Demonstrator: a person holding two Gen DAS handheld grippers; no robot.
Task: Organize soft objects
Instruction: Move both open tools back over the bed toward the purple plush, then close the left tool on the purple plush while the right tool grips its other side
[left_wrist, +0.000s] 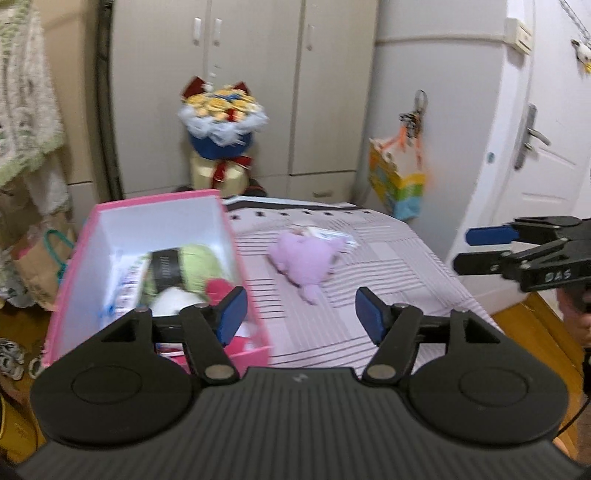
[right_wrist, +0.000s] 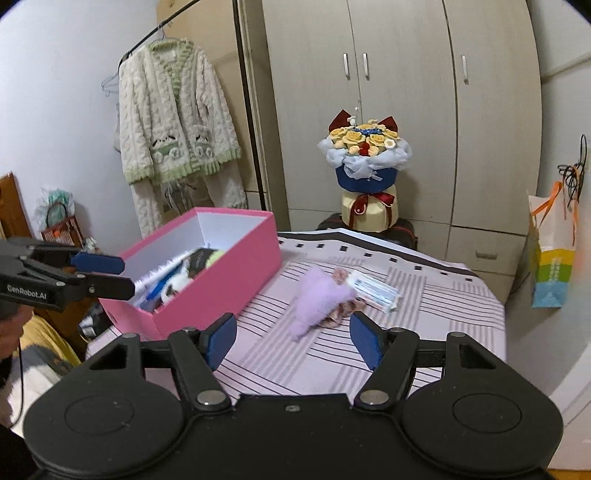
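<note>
Step in hand, by judgement: between placements. Left gripper (left_wrist: 301, 314) stands apart and empty just right of the pink box (right_wrist: 221, 280), which holds several soft items. Right gripper (right_wrist: 291, 341) is also apart, empty. A lilac plush (right_wrist: 319, 301), limp and fuzzy, lies on the bed (right_wrist: 443, 314) right of the box, touching a packet (right_wrist: 375, 290). The next move calls for closing on that plush.

Pink box (right_wrist: 221, 280), white inside; lilac plush toy (right_wrist: 319, 301); pale bedsheet (right_wrist: 424, 332) with dark stripes; blue gripper pads (right_wrist: 364, 341)
</note>
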